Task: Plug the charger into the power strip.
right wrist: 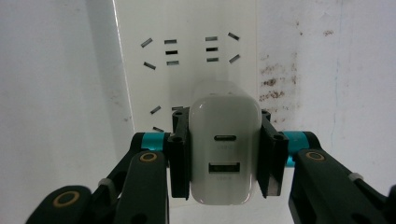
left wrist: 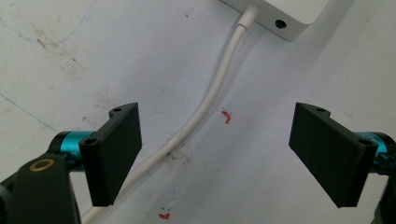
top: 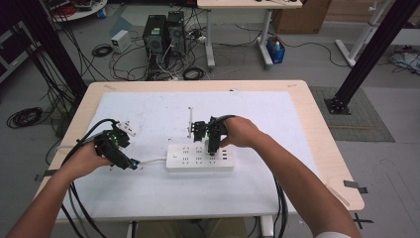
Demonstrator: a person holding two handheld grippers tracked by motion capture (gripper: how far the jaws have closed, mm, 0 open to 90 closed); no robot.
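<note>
A white power strip (top: 199, 157) lies flat in the middle of the white mat, its white cable (top: 152, 160) running off to the left. My right gripper (top: 212, 148) is shut on a white USB charger (right wrist: 224, 154), held just over the strip's sockets (right wrist: 189, 49); whether its pins are seated is hidden. My left gripper (top: 130, 163) is open and low over the mat, its jaws either side of the cable (left wrist: 205, 102) near the strip's end (left wrist: 280, 14).
A small white plug-like part (top: 128, 127) lies on the mat at the far left, and a thin white strip (top: 190, 120) lies behind the power strip. The wooden table (top: 322, 134) edges the mat. Computers and cables stand on the floor beyond.
</note>
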